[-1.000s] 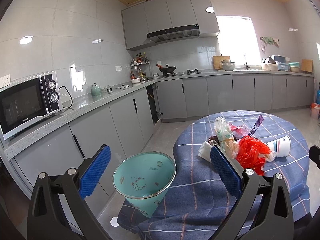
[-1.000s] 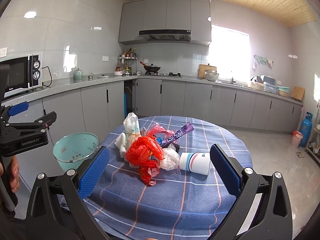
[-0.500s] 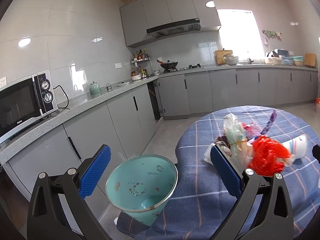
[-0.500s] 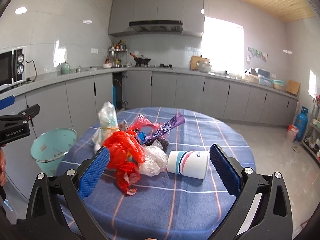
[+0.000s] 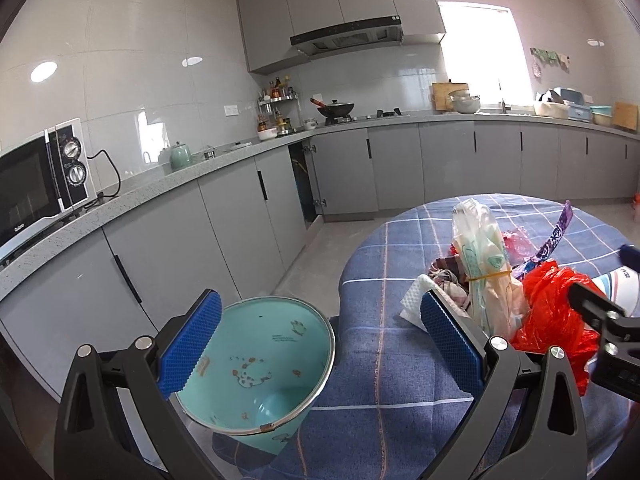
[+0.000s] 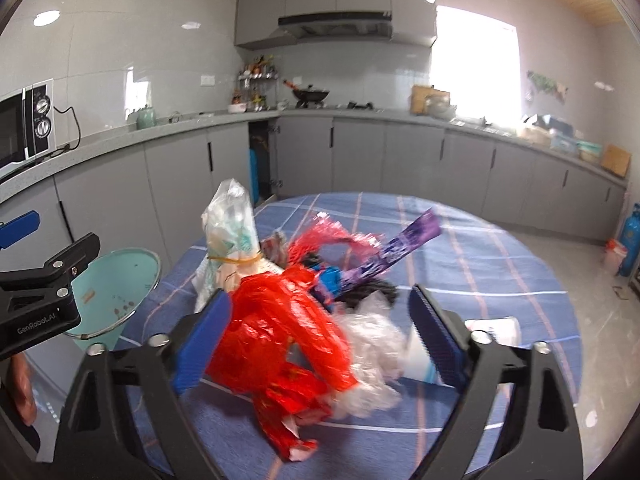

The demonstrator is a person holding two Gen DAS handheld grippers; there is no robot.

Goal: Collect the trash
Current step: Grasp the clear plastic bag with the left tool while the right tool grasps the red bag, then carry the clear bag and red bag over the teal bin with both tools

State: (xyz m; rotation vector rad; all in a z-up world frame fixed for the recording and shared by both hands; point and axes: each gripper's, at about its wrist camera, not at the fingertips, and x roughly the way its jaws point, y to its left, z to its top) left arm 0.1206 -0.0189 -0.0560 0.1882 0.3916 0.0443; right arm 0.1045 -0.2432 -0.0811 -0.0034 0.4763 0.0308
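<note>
A pile of trash lies on a round table with a blue checked cloth [image 6: 500, 264]: a red plastic bag [image 6: 280, 340], a clear crumpled bag [image 6: 372, 344], a tied pale bag [image 6: 230, 232], a purple wrapper [image 6: 400, 248] and a paper cup [image 6: 496, 326]. My right gripper [image 6: 316, 340] is open, its jaws on either side of the red and clear bags. My left gripper [image 5: 316, 348] is open and empty above a teal bin [image 5: 260, 368] beside the table. The red bag [image 5: 556, 312] and tied bag [image 5: 484, 268] also show in the left wrist view.
Grey kitchen cabinets and a counter [image 5: 160, 184] run along the left and back walls, with a microwave [image 5: 36, 184] on the left. A blue gas cylinder [image 6: 632, 240] stands on the floor at the far right.
My right gripper has moved forward and down onto the trash pile, so the red bag now sits between its open jaws. My left gripper has stayed over the teal bin, shifting slightly.
</note>
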